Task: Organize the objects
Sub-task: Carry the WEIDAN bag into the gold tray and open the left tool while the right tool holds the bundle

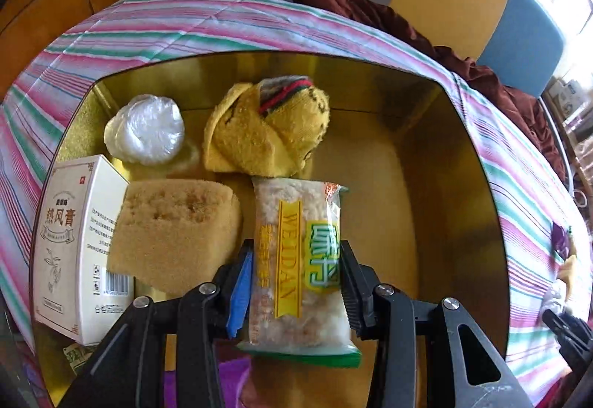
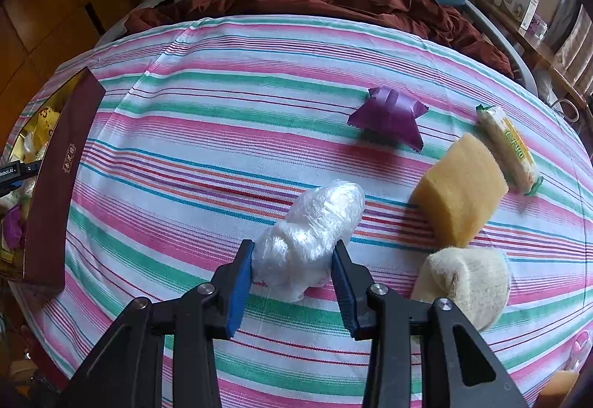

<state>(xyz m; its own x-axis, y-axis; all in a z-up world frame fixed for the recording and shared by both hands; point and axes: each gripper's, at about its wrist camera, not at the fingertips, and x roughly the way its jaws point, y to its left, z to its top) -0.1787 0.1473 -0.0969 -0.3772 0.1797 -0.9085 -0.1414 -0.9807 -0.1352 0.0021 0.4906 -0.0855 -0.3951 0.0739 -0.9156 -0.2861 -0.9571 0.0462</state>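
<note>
Over the gold-lined box (image 1: 463,163) we held the left claw (image 1: 296,282), its two fingers pressed against the sides of a snack packet (image 1: 300,259) in clear wrap with yellow and green print. That packet hung inside the box, near its middle. Beside it to the left lay a tan sponge (image 1: 174,230), and further left a white carton (image 1: 70,252) with dark printed characters leaned against the wall. Toward the far wall we saw a plastic-wrapped white bundle (image 1: 146,128) and a rolled yellow sock (image 1: 267,130) just beside it. Something purple showed under the claw at the near edge, too hidden to identify.

On the striped cloth (image 2: 222,111) covering the surface, we held the right claw (image 2: 292,282) pinching a second wrapped white bundle (image 2: 315,234), which touched the cloth. To its right lay a yellow sponge (image 2: 459,193), and a cream sock roll (image 2: 467,282) touched that sponge's near end. Another snack packet (image 2: 507,148) lay just beyond the sponge, and a purple wrapper (image 2: 389,119) sat apart, further back. At the far left stood the box (image 2: 52,185), showing its dark red outer wall, well apart from the bundle. A crumpled dark red cloth (image 2: 370,7) lay beyond the stripes.
</note>
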